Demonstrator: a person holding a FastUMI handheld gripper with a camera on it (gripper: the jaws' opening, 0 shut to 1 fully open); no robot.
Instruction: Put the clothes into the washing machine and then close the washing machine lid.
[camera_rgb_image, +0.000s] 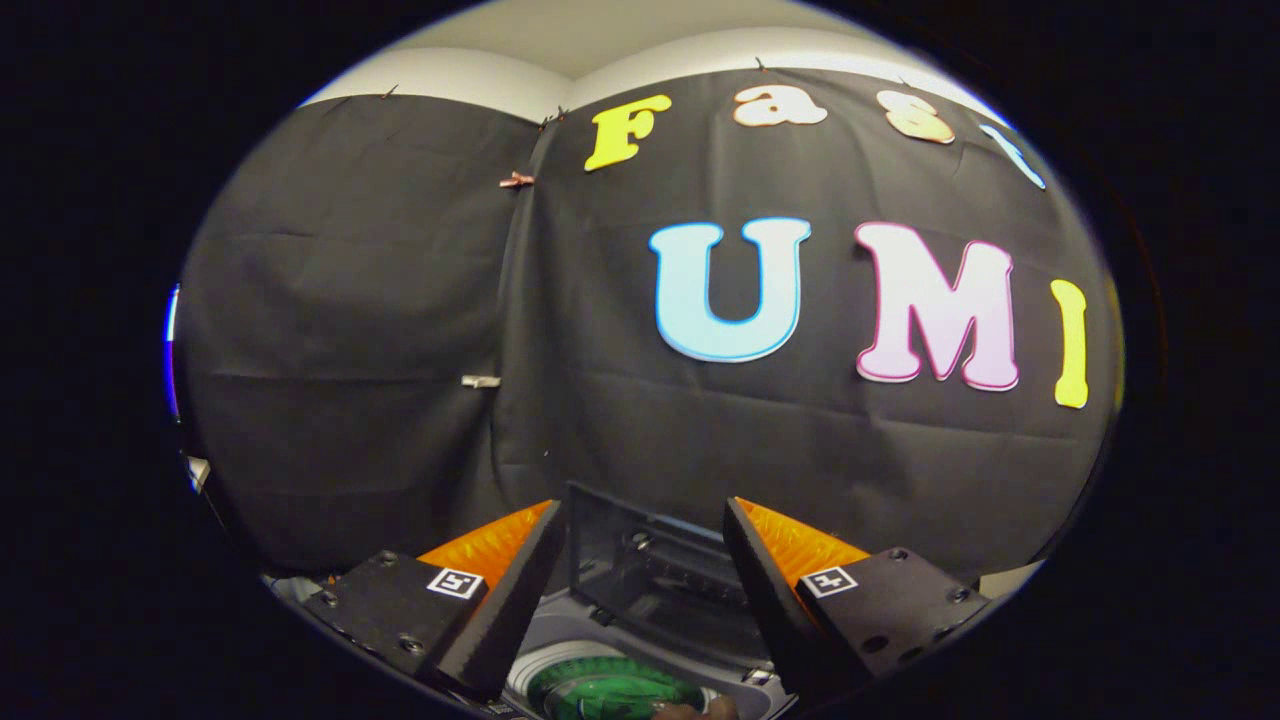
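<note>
My gripper is open, held high with nothing between its fingers. Below and between the fingers stands the washing machine, a grey top-loader. Its dark see-through lid is raised upright behind the opening, just beyond the fingertips. Down in the drum something green shows inside the round opening. I cannot tell whether it is cloth or the drum's own part. A small brownish shape sits at the near rim of the opening.
The booth's black cloth wall hangs close behind the machine and takes up most of what lies ahead. A white wall and ceiling show above it.
</note>
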